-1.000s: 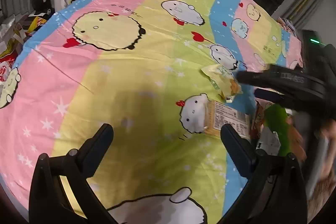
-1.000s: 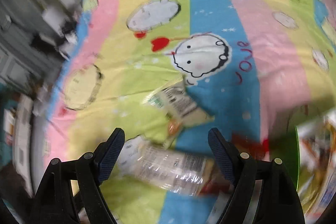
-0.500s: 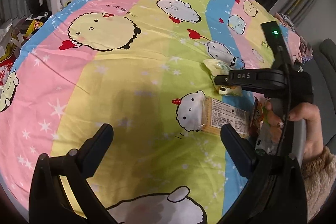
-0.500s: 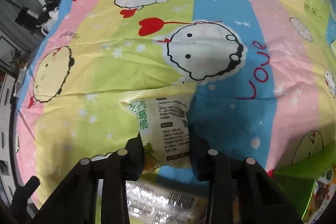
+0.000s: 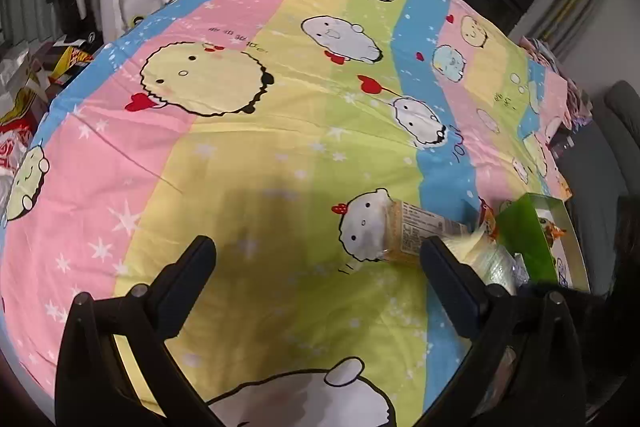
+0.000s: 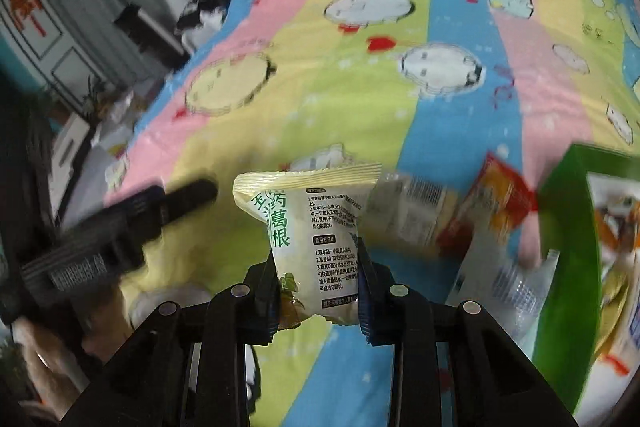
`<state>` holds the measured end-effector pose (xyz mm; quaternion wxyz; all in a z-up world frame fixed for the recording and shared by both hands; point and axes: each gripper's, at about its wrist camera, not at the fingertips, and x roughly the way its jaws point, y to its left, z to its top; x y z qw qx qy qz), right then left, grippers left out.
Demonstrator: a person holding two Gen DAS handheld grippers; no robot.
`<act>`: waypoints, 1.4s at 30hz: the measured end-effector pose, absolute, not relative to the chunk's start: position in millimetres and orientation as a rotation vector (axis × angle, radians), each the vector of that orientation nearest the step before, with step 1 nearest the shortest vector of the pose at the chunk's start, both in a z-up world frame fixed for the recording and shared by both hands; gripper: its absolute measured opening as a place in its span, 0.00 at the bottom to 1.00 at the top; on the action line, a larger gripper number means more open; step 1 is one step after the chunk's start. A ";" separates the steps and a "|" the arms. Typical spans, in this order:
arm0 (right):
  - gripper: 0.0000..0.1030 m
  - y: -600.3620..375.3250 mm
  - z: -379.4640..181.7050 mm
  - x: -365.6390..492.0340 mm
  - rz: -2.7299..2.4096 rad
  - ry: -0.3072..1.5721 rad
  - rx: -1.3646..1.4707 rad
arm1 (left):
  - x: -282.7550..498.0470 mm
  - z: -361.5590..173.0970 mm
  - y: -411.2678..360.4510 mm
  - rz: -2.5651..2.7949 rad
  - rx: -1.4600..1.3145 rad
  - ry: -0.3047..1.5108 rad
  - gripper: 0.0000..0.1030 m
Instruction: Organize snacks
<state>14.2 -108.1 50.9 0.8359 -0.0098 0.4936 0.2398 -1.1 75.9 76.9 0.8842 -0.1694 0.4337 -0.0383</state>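
While the right tool (image 6: 318, 291) is clamped on one sachet (image 6: 314, 239) and the left tool (image 5: 320, 271) gapes empty, a biscuit pack (image 5: 416, 235) and other packets beside the green box (image 5: 524, 239) remain unsorted

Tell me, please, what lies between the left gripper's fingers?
Only bare bedsheet; the left wrist view shows the left gripper open over it.

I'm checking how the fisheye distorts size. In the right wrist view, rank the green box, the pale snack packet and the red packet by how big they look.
1. Green box, though partly cut off by the frame.
2. Pale snack packet, held in the right tongs; its nearness to the camera enlarges it.
3. Red packet, blurred.
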 end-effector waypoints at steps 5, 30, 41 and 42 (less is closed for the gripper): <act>0.32 -103.5 25.0 6.1 0.502 1.130 -0.027 | -0.1 73.3 75.5 -0.080 -0.341 0.919 0.99; 0.65 -149.2 17.7 27.6 0.600 1.150 0.396 | -12.6 46.0 -10.4 -0.403 -0.309 1.099 0.71; 0.48 -139.4 -6.8 35.3 0.597 1.234 0.358 | -10.4 34.1 -23.2 -0.430 -0.266 1.110 0.51; 0.48 -140.3 -6.2 34.7 0.598 1.227 0.357 | -11.1 34.8 -23.0 -0.434 -0.266 1.103 0.50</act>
